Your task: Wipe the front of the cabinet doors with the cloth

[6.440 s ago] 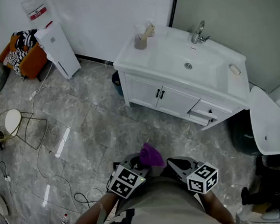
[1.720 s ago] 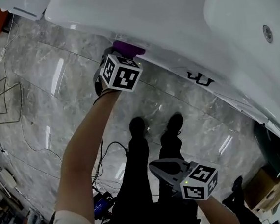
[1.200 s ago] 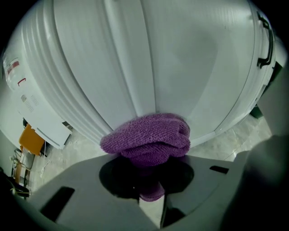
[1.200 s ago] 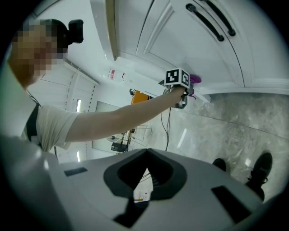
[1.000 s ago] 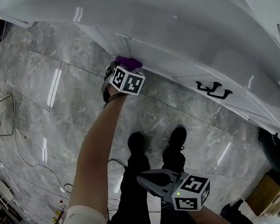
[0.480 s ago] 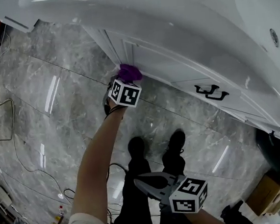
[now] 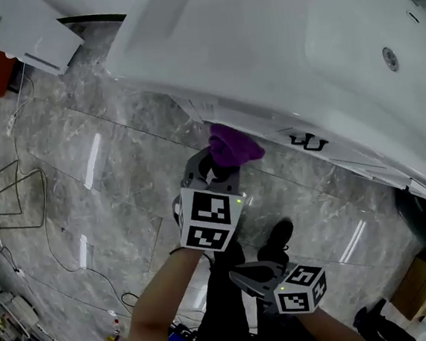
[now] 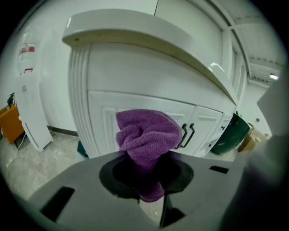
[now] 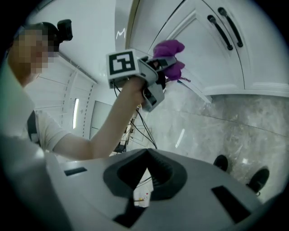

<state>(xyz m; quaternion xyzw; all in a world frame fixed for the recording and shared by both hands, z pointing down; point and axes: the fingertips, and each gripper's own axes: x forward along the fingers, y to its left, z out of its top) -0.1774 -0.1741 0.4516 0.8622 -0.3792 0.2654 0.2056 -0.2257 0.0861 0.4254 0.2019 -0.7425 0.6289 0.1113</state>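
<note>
Right by the white panelled cabinet doors (image 8: pixel 144 100): soft purple cloth (image 8: pixel 146 133) squeezed tight in left gripper (image 7: pixel 215 172), close to left door, maybe touching. Right gripper (image 7: pixel 242 276) closed on nothing, down low. Likely lots of wiping left.

Fuzzy purple terry cloth (image 8: pixel 146 135), glossy white painted cabinet doors (image 8: pixel 149 122), polished grey marble floor (image 7: pixel 109 176)
</note>
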